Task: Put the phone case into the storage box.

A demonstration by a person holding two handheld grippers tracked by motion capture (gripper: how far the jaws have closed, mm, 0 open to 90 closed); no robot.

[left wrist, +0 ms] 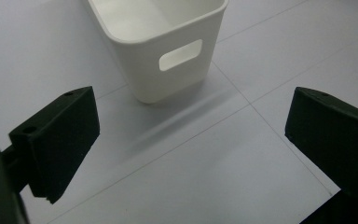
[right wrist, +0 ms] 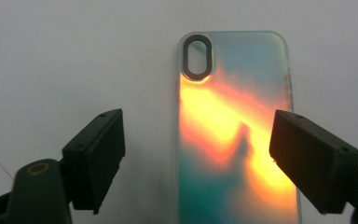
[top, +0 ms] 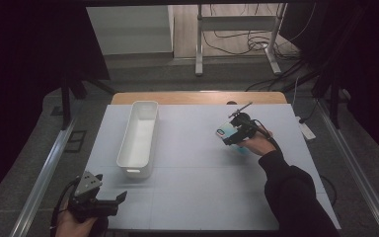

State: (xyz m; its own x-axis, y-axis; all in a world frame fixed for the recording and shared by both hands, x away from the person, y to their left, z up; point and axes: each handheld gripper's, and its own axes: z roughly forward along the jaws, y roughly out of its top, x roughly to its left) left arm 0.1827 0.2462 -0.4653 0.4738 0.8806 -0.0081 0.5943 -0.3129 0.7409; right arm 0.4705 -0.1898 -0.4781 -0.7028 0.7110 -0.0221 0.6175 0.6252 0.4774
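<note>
Right gripper (right wrist: 196,154) jaws spread wide, gripping nothing. Phone case (right wrist: 235,135) flat on table, centre-right of right gripper view, long axis running up frame between jaws, nearer right one. Left gripper (left wrist: 191,140) open, idle.

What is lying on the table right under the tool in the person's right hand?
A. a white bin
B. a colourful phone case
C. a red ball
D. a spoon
B: in the right gripper view a phone case in orange, yellow and teal, with an oval camera hole, lies flat on the table between the open jaws of the right tool, which do not press on it.
</note>
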